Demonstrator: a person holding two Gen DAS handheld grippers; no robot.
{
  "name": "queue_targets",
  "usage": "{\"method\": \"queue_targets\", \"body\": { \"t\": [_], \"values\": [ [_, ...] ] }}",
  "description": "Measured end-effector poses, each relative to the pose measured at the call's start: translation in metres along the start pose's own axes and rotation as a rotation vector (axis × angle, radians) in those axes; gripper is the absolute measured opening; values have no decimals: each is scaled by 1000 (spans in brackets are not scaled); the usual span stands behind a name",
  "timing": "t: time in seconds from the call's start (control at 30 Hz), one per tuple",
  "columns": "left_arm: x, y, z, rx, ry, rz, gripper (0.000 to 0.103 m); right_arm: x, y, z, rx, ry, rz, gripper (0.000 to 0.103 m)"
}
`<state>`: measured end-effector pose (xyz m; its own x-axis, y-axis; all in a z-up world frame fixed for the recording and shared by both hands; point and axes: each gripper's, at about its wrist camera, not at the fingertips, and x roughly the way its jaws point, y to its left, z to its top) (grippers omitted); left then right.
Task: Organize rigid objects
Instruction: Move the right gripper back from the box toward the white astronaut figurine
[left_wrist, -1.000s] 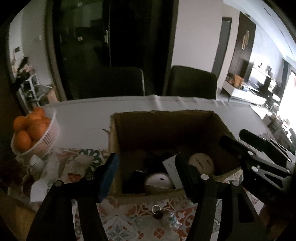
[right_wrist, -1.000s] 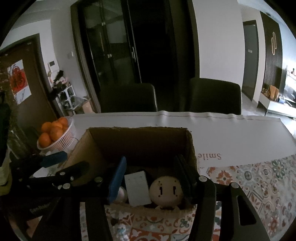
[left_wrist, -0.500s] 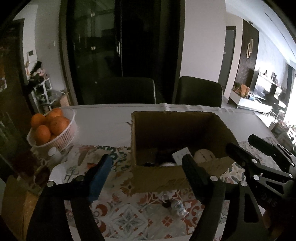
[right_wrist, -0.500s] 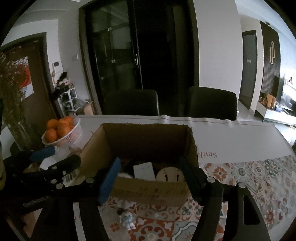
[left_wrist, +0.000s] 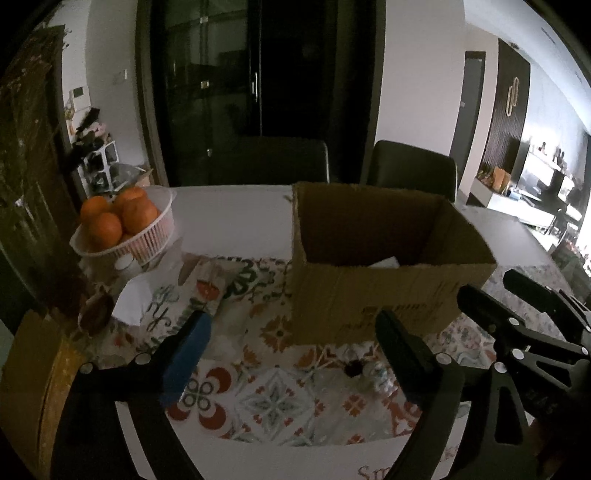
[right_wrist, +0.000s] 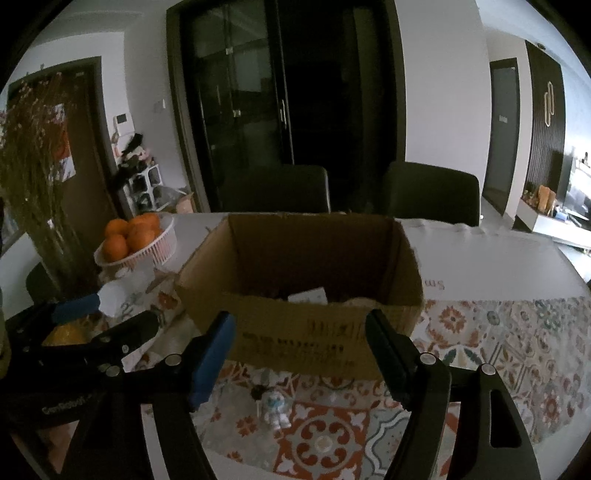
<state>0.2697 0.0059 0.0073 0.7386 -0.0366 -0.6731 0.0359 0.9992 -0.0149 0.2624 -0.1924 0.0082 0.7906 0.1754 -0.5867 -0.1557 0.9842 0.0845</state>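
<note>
An open cardboard box (left_wrist: 388, 295) (right_wrist: 306, 332) stands on the patterned tablecloth; only a white card (right_wrist: 308, 295) shows over its front wall. A small white figurine on a keyring (right_wrist: 273, 406) (left_wrist: 376, 373) lies on the cloth just in front of the box. My left gripper (left_wrist: 291, 328) hangs short of the box, its jaws opening wide with nothing between them. My right gripper (right_wrist: 299, 325) is beside it on the right, also opening and empty, with the figurine below and between its fingers.
A white basket of oranges (left_wrist: 122, 229) (right_wrist: 136, 240) stands at the left, with a white paper (left_wrist: 133, 302) near it. Dried branches (right_wrist: 33, 166) rise at the far left. Two dark chairs (right_wrist: 432, 195) stand behind the table. Plain white table (right_wrist: 498, 258) lies right of the box.
Both grippers have drawn back from over the box toward the near table edge, and their jaws have widened. The box's contents have dropped behind its front wall.
</note>
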Motion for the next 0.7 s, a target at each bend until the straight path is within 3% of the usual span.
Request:
{"method": "queue_targets", "body": {
  "t": [0.2, 0.7],
  "values": [
    [3, 8, -21, 0, 7, 56, 94, 9, 3, -22, 5, 40, 6, 74],
    [39, 23, -60, -30, 125, 72, 94, 46, 12, -59, -21, 146, 29, 74]
  ]
}}
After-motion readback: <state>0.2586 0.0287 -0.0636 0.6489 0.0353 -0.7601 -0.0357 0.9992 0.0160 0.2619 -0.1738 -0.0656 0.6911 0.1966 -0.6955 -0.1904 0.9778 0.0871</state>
